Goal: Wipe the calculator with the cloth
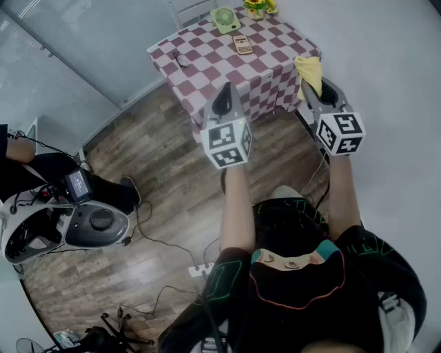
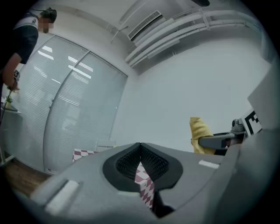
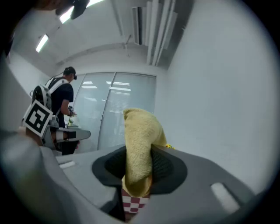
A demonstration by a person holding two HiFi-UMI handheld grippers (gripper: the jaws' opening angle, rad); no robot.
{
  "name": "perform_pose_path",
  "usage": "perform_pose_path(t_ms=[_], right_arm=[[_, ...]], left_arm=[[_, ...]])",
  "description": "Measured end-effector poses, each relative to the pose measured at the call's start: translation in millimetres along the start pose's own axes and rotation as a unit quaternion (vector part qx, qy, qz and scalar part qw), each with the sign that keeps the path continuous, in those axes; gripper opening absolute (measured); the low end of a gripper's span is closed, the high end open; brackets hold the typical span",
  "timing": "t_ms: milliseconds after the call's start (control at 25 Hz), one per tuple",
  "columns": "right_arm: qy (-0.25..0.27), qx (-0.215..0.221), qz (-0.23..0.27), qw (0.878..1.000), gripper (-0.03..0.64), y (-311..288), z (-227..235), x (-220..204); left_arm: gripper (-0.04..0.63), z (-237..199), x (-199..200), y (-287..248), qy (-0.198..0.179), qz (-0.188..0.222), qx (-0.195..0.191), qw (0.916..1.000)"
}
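Yellow cloth (image 3: 139, 135) is clamped between the jaws of the right tool (image 1: 311, 88). The jaws are closed on its fold, and the free end stands up above the tips. The left tool (image 2: 140, 145) has its jaws together at the tips and holds nothing; only a sliver of checked fabric shows through the gap lower down.

Both tools sit side by side and point at a small tabletop (image 1: 207, 58) under a red-and-white checked cover that hangs down its sides. The calculator (image 1: 242, 45) lies flat toward the far middle of the tabletop, well apart from both tools. A green fan (image 1: 225, 19) and a yellow flower pot (image 1: 256, 7) are behind it at the far edge. A small black item (image 1: 180, 60) lies at the left; I cannot tell what it is.

The wood floor (image 1: 165, 172) has cables and a power strip (image 1: 200, 269) on it. There is a pale wall (image 3: 218, 87) to the right and a glass partition with blinds (image 2: 65, 109) to the left.

The calculator shows only in the head view, too small to read its keys. A seated person (image 1: 41, 172) at the left is cut off by the frame, and another person (image 3: 61, 100) stands by the glass.

Both forearms reach straight forward from the body, roughly parallel, with the marker cubes facing up.
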State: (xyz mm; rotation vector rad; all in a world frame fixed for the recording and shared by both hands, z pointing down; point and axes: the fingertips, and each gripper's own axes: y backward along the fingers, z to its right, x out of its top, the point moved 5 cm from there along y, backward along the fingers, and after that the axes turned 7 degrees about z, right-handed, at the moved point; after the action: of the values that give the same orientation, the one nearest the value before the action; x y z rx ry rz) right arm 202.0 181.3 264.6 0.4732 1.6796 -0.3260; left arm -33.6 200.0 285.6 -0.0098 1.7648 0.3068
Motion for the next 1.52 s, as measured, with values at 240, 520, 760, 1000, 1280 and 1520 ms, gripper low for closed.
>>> perform_pose_path(t_ms=[240,520,760,1000,1280,1520], right_arm=[[-0.017,-0.021,-0.005,1.000,0.121,6,5,-5],[-0.057,-0.051,-0.025,0.997,0.121,5,28,-31],[-0.061,-0.037,-0.034,0.997,0.121,-32,33,-44],[-0.066,-0.035,-0.048,0.996,0.121,-84,53,-56],[-0.065,-0.029,-0.072,0.995,0.121,-154,80,-80],[-0.070,-0.024,-0.108,0.991,0.121,-210,118,-112]], left_arm=[[0.009,-8,-8,2,0.003,-0.003,0.001,1.0000],[0.009,-8,-34,-6,0.006,-0.031,-0.001,0.9995],[0.009,-18,-45,-31,0.001,-0.029,0.002,0.9996],[0.009,-47,-64,-71,0.008,-0.052,0.019,0.9984],[0.009,-71,-106,-137,0.021,-0.083,0.030,0.9959],[0.009,-73,-144,-207,0.045,-0.111,0.018,0.9926]])
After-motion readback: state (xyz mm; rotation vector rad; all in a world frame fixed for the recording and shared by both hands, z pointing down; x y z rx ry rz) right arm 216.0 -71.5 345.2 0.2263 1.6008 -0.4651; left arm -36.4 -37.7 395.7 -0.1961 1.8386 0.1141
